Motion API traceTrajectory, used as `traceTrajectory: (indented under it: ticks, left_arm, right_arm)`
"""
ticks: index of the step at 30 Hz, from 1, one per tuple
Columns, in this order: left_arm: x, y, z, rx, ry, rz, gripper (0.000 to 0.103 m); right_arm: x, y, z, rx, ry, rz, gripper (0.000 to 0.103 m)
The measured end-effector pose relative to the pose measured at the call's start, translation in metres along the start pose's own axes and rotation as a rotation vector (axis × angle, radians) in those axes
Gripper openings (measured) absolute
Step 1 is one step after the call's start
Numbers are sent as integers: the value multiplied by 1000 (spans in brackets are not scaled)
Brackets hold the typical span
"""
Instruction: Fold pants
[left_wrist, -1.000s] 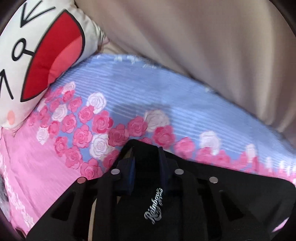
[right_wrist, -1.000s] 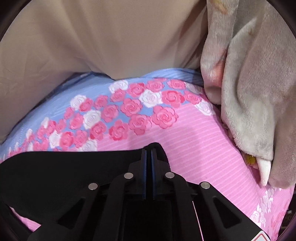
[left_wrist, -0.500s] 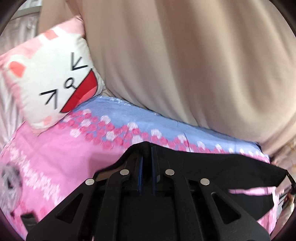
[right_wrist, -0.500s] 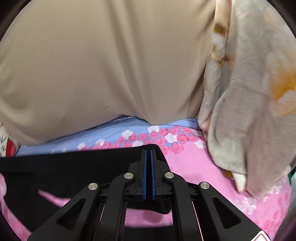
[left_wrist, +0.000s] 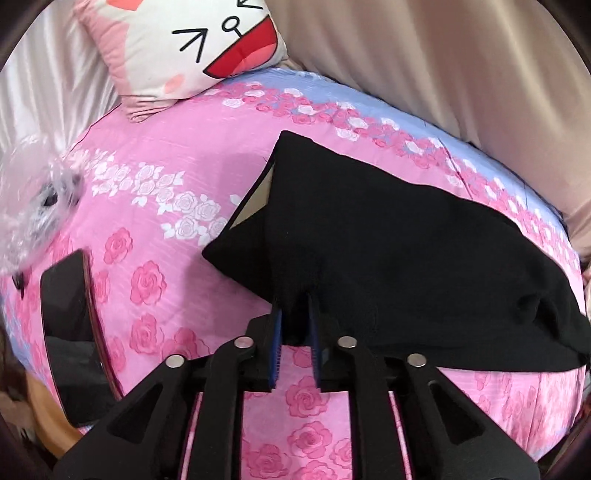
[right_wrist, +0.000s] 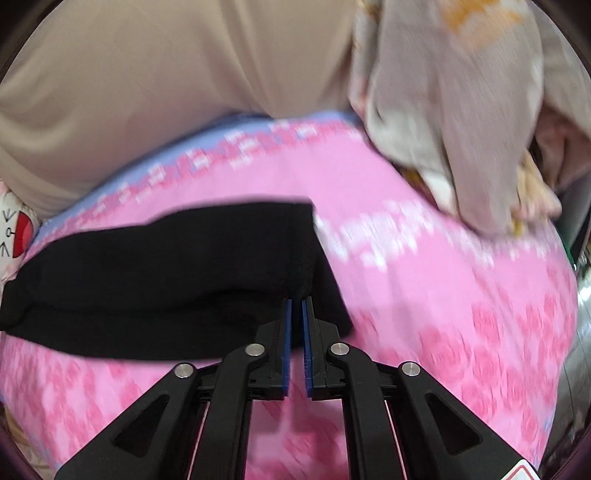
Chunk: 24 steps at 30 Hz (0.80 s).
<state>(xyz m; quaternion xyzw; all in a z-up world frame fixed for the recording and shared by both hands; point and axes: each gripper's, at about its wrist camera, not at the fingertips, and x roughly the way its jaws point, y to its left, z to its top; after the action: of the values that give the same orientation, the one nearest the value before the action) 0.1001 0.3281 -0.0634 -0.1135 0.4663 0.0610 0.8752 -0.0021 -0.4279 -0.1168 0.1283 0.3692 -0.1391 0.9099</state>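
The black pants (left_wrist: 388, 240) lie as a long folded band across the pink rose bedsheet (left_wrist: 166, 166). My left gripper (left_wrist: 295, 310) is at the band's near edge close to its left end. Its jaws are opening, with a bunched fold of black cloth still between the blue pads. In the right wrist view the pants (right_wrist: 166, 266) stretch away to the left. My right gripper (right_wrist: 296, 306) is at their right end, jaws opening a narrow gap, with the cloth's edge between the tips. That view is blurred by motion.
A cartoon-face pillow (left_wrist: 207, 40) leans at the bed's far left, and beige drapery (left_wrist: 443, 55) hangs behind the bed. A dark flat device (left_wrist: 70, 332) lies on the sheet left of my left gripper. A grey plush blanket (right_wrist: 443, 92) is heaped at the far right.
Both grippers have drawn back toward the near side of the bed with the pants' edge. The pants now lie doubled on the sheet. Both pairs of jaws have parted slightly.
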Motion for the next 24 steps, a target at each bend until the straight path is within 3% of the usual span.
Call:
traceTrajectory:
  ticks: [1,2,4,6,8,10,12,16,18,19,20,22,24]
  left_arm:
    - [-4,0,-1,-14,-8,7,34]
    - [-14,0,-1,-37,-30,2,62]
    - [-39,0,-2,-90,-100,-42,98]
    - [-55,-3,-5,-122,-149,-80,98]
    - [-63,-7,-9,-172,-150,-158,98]
    - [-53,-9,-18,-268,-113,-231,98]
    - [-29,-12,-28,-365,-46,-298,98]
    - [5,-25,-34,-398,21,-334,96]
    - [14,-29,-30,-408,34,-368,78]
    - [15,-31,-24,-396,33,-390,59]
    - [14,-33,-17,-375,32,-397,51]
    - [11,-34,1,-317,4,-374,50]
    - [18,-34,18,-261,14,-313,38]
  right_arm:
    - [-2,-6,-5,11,2,-7,13]
    - [-5,-10,-6,21,2,-21,14]
    - [-16,-19,-8,44,-14,-70,23]
    - [-32,-24,-11,73,-54,-89,34]
    - [-46,-19,-12,91,-91,-65,34]
    - [-58,3,-12,72,-131,8,41]
    - [-58,29,-14,44,-153,76,55]
    - [-42,90,-21,-48,-132,185,55]
    - [-37,109,-23,-69,-126,216,55]
    - [-34,117,-24,-74,-118,239,55]
    - [-32,123,-25,-74,-113,248,55]
    - [-29,131,-25,-69,-109,270,55]
    - [-30,138,-25,-69,-113,281,55]
